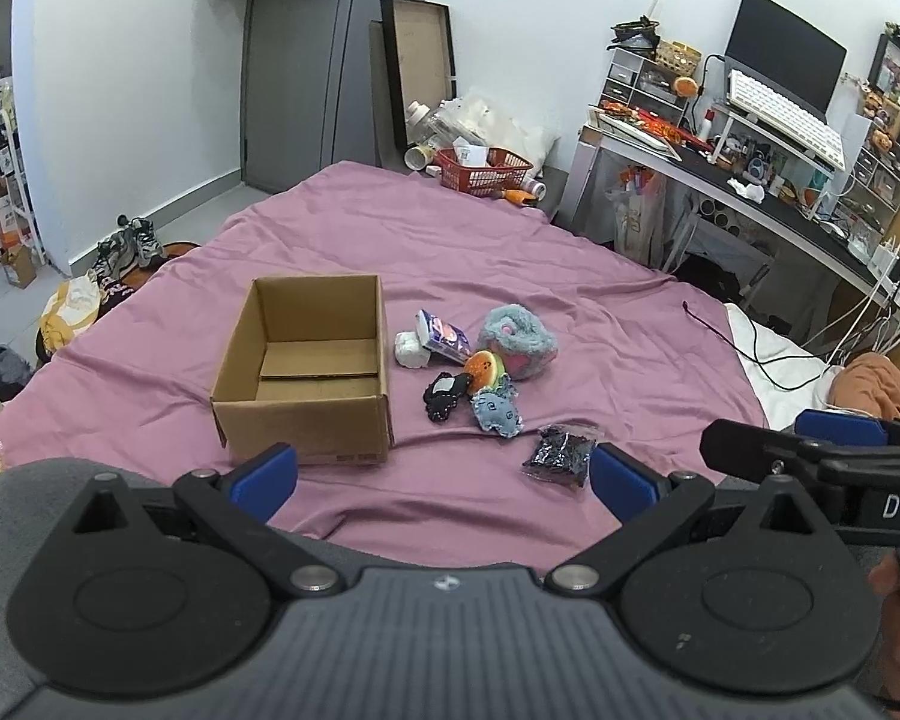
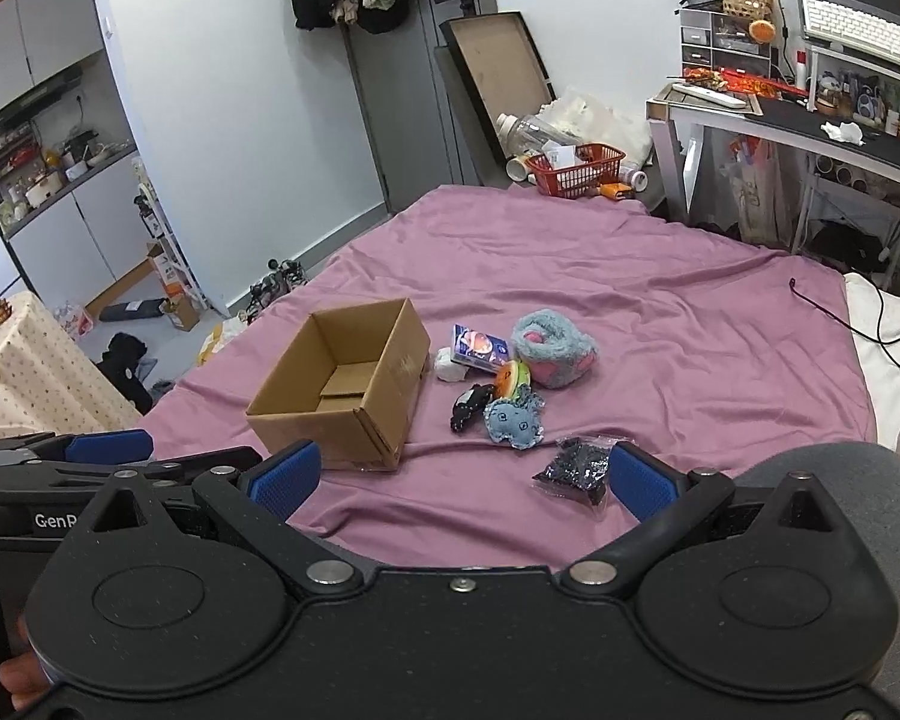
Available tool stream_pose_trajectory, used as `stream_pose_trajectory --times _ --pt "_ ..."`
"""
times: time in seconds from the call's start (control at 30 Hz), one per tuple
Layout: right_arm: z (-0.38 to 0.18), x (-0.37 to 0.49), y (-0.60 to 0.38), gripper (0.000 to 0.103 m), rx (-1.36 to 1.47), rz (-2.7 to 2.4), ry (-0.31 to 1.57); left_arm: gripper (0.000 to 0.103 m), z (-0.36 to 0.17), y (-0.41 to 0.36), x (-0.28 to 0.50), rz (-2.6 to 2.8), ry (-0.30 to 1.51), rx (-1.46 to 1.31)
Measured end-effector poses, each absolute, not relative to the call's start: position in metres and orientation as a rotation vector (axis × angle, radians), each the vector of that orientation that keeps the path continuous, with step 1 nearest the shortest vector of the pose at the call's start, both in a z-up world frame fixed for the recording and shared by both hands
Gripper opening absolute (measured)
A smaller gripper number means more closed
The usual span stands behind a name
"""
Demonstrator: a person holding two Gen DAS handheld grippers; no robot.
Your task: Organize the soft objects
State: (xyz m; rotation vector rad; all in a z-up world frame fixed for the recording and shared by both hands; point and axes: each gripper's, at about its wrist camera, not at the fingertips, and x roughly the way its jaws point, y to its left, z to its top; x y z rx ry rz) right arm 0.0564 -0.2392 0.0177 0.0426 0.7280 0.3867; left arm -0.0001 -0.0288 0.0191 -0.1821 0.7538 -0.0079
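In the left wrist view, the left tongs (image 1: pixel 444 474) hang low over the near part of the bed (image 1: pixel 510 240), their blue pads wide apart and holding nothing, so I judge that the sorting is not yet begun. The box (image 1: pixel 306 372) stands open on the purple sheet, left of the middle, and it looks empty; it is probably put there to receive the soft things. Just to its right lies the pile: a white roll (image 1: pixel 411 349) touching a tissue pack (image 1: pixel 444 336), a grey-blue furry toy (image 1: pixel 519 339) behind, an orange toy (image 1: pixel 486 369), a black toy (image 1: pixel 445 396) and a flat blue toy (image 1: pixel 497 413) in front. A clear bag (image 1: pixel 561 453) with dark content lies apart from the pile, nearer to the tongs. The things are close together and near the box, so each one needs only a short carry. At the right edge the right tongs (image 1: pixel 810 438) enter beside the left ones. In the right wrist view, the right tongs (image 2: pixel 462 477) are also spread wide and empty, aimed over the sheet toward the same pile. The bag (image 2: pixel 576 468) lies just in front of the right pad, so it seems the easiest first pick for this side. The box (image 2: pixel 342 384) shows its open top turned to the camera, with the blue toy (image 2: pixel 513 420) and the furry toy (image 2: pixel 555 348) to its right. The left tongs (image 2: pixel 108 447) appear at the left edge, level with the right ones, both waiting side by side.
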Motion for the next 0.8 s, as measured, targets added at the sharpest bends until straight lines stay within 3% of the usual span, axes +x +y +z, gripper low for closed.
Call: stream_pose_trajectory --times 0.8 --pt "-0.040 0.155 -0.270 0.103 0.112 0.325 0.899 0.103 -0.039 -0.028 0.078 0.028 0.876 -0.216"
